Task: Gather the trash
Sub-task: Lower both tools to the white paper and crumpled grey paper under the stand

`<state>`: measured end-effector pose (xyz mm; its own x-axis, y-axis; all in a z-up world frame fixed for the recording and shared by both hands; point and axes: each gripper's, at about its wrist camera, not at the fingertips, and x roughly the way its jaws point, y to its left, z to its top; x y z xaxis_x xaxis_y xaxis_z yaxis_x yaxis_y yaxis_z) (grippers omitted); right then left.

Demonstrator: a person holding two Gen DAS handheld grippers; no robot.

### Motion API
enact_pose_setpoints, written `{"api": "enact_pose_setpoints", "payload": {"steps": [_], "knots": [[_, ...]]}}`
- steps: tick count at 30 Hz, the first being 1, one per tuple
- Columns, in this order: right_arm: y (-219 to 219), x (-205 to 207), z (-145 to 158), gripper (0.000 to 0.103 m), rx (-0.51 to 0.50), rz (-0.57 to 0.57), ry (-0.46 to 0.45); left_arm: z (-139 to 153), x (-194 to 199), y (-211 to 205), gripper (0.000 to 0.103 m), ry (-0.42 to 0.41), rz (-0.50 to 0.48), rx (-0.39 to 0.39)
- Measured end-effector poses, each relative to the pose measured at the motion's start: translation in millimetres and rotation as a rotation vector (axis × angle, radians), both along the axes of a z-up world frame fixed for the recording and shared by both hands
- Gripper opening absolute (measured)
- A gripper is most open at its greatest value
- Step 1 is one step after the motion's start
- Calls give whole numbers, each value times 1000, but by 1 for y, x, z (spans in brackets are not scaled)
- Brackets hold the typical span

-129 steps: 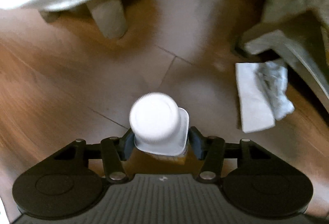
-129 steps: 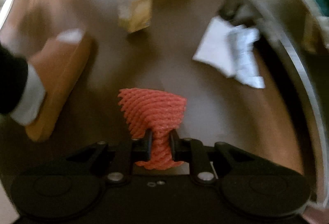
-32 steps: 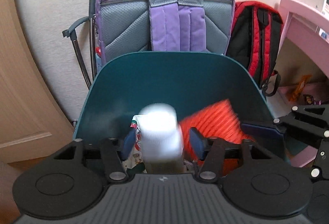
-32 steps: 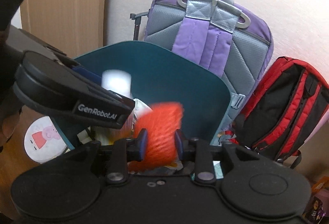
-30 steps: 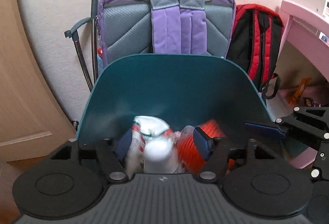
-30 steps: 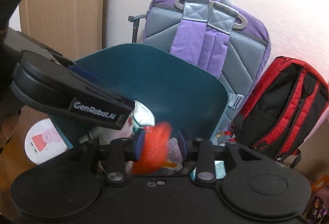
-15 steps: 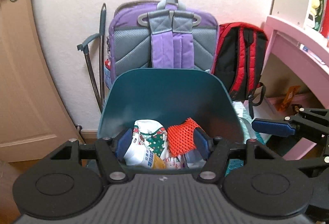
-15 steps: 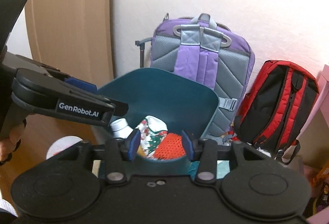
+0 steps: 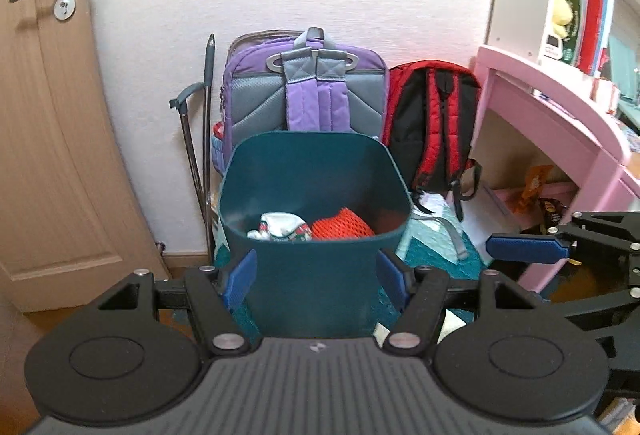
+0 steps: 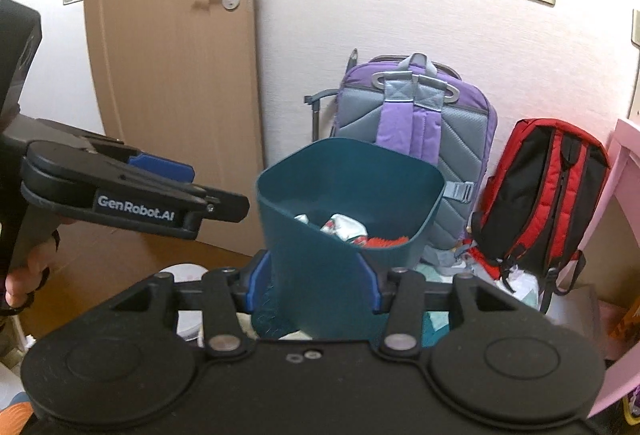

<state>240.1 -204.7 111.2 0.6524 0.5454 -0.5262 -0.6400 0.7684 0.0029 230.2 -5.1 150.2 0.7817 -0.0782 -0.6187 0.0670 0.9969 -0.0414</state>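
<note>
A dark teal trash bin (image 9: 316,275) stands on the floor ahead of both grippers; it also shows in the right wrist view (image 10: 348,195). Inside lie the red foam net (image 9: 342,229) and white printed wrappers (image 9: 280,227); the net (image 10: 386,242) and wrappers (image 10: 344,225) also show in the right wrist view. My left gripper (image 9: 316,277) is open and empty, held back from the bin. My right gripper (image 10: 314,285) is open and empty too. The right gripper's blue fingertips (image 9: 524,249) show at the right of the left wrist view.
A purple backpack (image 9: 308,95) and a red and black backpack (image 9: 434,119) lean on the wall behind the bin. A wooden door (image 9: 48,115) is at the left. A pink desk (image 9: 560,115) with shelves stands at the right. A folded trolley (image 9: 200,139) is beside the bin.
Both grippers opened over the bin and dropped the white bottle and the red net into it. Both have since pulled back and up from the bin.
</note>
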Motion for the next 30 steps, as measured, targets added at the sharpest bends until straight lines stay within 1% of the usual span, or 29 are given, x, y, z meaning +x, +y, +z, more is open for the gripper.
{"api": "enact_pose_setpoints", "payload": {"steps": [3, 7, 9, 11, 15, 17, 18, 20, 22, 26, 28, 30], "knots": [[-2, -19, -5, 47, 7, 12, 15, -4, -21, 3, 65, 3, -5, -21], [-2, -38, -21, 47, -11, 26, 32, -19, -49, 8, 65, 2, -20, -29], [-1, -45, -32, 48, -21, 32, 46, -29, -59, 11, 65, 5, -27, -31], [0, -48, -47, 48, -28, 38, 71, -45, -68, 17, 66, 24, -28, -39], [4, -49, -79, 48, -26, 48, 118, -78, -78, 28, 74, 63, -21, -49], [7, -46, -98, 49, -23, 56, 145, -98, -79, 35, 75, 88, -20, -47], [9, -44, -109, 49, -23, 63, 158, -108, -80, 38, 80, 99, -20, -48], [14, -40, -133, 49, -29, 73, 181, -133, -77, 46, 84, 115, -15, -47], [19, -34, -159, 49, -38, 89, 212, -156, -72, 53, 84, 126, -7, -42], [28, -16, -211, 49, -69, 82, 272, -205, -53, 67, 84, 182, 6, -55], [31, -3, -237, 49, -67, 74, 319, -229, -42, 73, 90, 208, 6, -63], [35, 8, -264, 49, -75, 69, 359, -253, -31, 79, 98, 242, 1, -70]]}}
